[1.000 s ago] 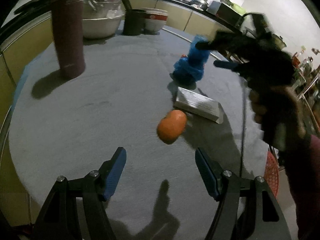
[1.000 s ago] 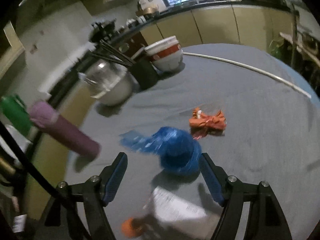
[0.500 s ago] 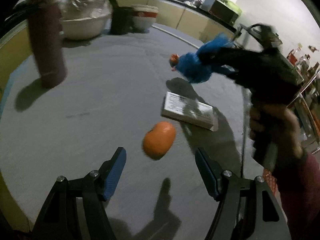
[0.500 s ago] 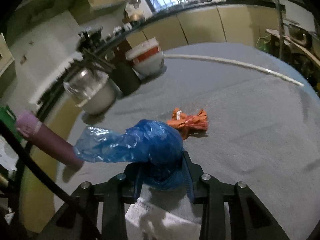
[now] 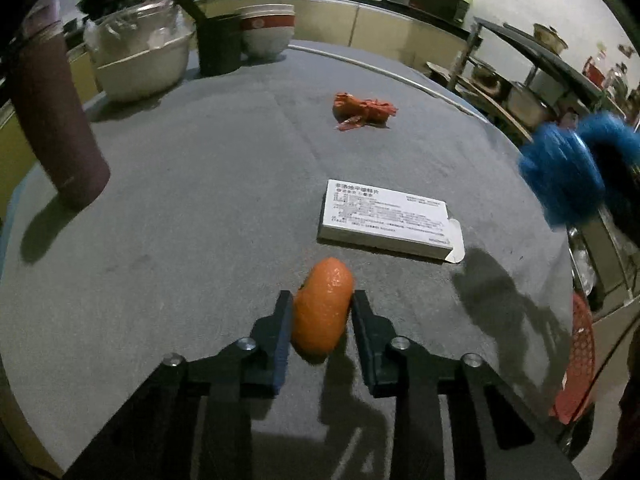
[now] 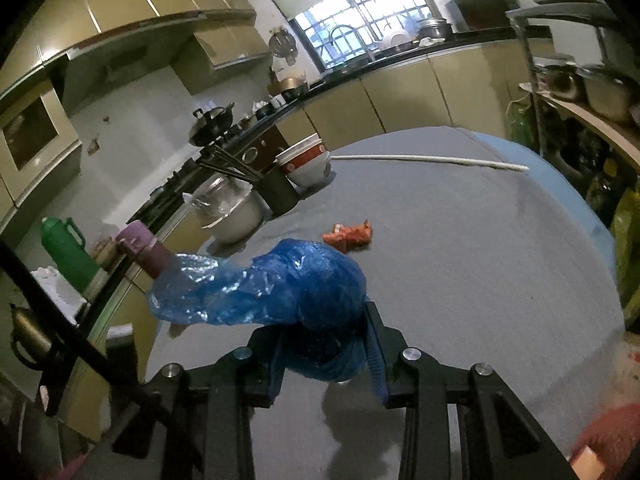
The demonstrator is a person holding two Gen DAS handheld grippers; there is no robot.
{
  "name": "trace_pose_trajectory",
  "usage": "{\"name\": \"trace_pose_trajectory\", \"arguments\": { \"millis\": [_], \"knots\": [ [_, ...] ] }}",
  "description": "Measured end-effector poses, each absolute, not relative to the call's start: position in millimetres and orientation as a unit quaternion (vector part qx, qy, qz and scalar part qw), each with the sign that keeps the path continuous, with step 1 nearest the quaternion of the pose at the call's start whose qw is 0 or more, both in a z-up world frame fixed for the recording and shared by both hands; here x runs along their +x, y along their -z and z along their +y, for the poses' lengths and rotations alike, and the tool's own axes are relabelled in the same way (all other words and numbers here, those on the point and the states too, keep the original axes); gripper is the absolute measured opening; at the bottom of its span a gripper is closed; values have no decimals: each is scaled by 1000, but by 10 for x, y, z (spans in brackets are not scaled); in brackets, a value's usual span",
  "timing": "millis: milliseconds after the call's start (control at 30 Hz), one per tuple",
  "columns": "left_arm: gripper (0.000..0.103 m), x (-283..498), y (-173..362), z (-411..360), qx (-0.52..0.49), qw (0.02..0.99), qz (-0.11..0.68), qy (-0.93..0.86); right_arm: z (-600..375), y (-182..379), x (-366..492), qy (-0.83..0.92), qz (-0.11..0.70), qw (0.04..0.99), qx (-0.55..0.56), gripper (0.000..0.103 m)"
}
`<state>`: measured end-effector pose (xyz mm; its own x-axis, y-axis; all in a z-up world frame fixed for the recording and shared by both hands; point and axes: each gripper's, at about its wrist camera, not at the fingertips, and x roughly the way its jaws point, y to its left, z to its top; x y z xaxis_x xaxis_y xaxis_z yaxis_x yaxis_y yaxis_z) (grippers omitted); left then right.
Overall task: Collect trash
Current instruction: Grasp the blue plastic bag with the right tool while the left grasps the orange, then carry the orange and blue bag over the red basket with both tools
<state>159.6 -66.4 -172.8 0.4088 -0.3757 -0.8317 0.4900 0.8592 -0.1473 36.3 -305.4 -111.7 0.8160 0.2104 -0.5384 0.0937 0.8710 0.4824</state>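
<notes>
Left gripper (image 5: 320, 312): jaws nearly closed on an orange peel piece (image 5: 322, 310), both pads touching its sides; peel stands on edge on the grey table (image 5: 200, 200), its far tip protruding beyond the fingertips.

Right gripper (image 6: 324, 336): jaws clamped narrow on a crumpled blue plastic bag (image 6: 280, 292), held clear above the table (image 6: 480, 260); a loose tail of the bag trails to the left, partly in front of a purple bottle (image 6: 140, 244).

Left wrist view only: white carton (image 5: 388, 216) w/ printed text lies flat just beyond the peel, one end flap open at its right end. The blue bag (image 5: 560, 176) appears blurred at the right edge, off the table rim, w/ a red mesh basket (image 5: 576, 360) lower down at the same edge. The bottle (image 5: 52, 120) stands upright at far left.

Both views: crumpled orange-red wrapper (image 5: 364, 112) (image 6: 348, 236) lies alone mid-table, well apart from the carton. At the far side, touching or just beside one another: foil-covered bowl (image 5: 140, 60), dark utensil holder (image 5: 218, 46), stacked red-and-white bowls (image 5: 266, 32).

Right wrist view only: green jug (image 6: 66, 248) off the table at left; wall cabinets and barred window (image 6: 360, 28) above the counter. Peel and carton not seen here.
</notes>
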Motion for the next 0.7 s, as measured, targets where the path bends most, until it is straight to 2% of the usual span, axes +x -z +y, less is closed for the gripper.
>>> {"name": "trace_pose_trajectory", "arguments": {
  "millis": [700],
  "knots": [
    [27, 382, 649, -756, 70, 881, 368, 289, -3334, 897, -1165, 0, 221, 935, 278, 37]
  ]
}}
